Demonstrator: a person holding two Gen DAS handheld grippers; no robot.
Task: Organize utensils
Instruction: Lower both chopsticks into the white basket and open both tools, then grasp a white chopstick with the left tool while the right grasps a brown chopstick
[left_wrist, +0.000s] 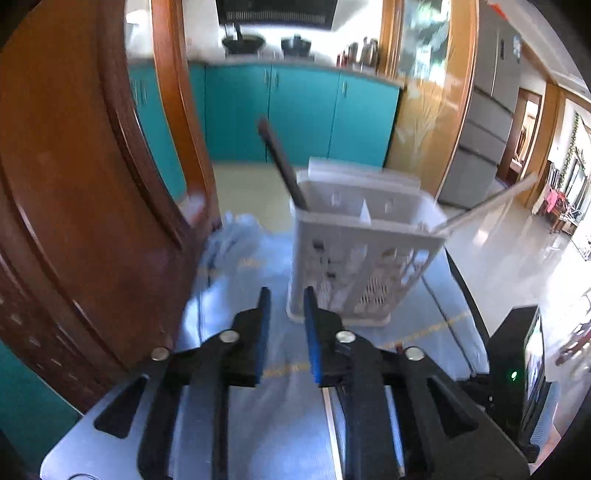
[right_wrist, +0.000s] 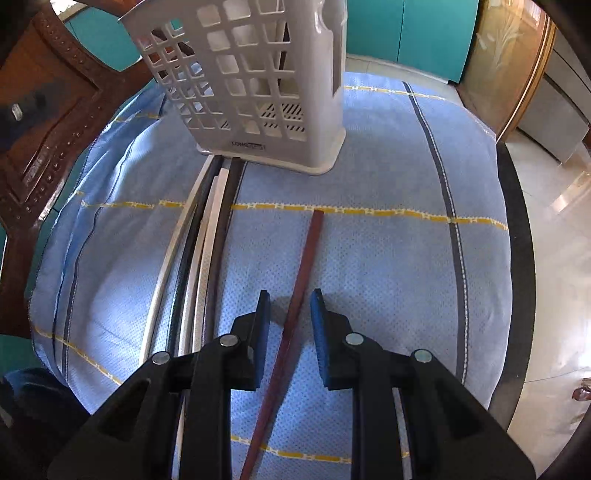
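Chair back (left_wrist: 74, 206): carved dark wood is seen at the far left in both views, just beside the bench.
Bench cloth (right_wrist: 369, 258): a blue cloth with yellow and dark stripes is spread over the bench.
Loose chopsticks (right_wrist: 207, 236): a bundle of white and black sticks is laid side by side on the cloth, left of centre, its far ends just at the foot of the holder.
Utensil holder (right_wrist: 258, 85): a white lattice-walled plastic basket is stood upright on the cloth; inner partitions are seen from above in the left wrist view.
Holder contents: a dark chopstick (left_wrist: 282, 166) is leaned out of the left compartment; a white chopstick (left_wrist: 487, 206) is leaned out over the right corner. The rest of the interior is blurred.
Left gripper (left_wrist: 287, 295): released, jaws a little apart with nothing between them, poised over the cloth just before the holder.
Red-brown chopstick (right_wrist: 306, 258): laid alone on the cloth, right of the bundle.
Right gripper (right_wrist: 290, 299): released, jaws set to either side of the red-brown chopstick, pads not pressed on it.
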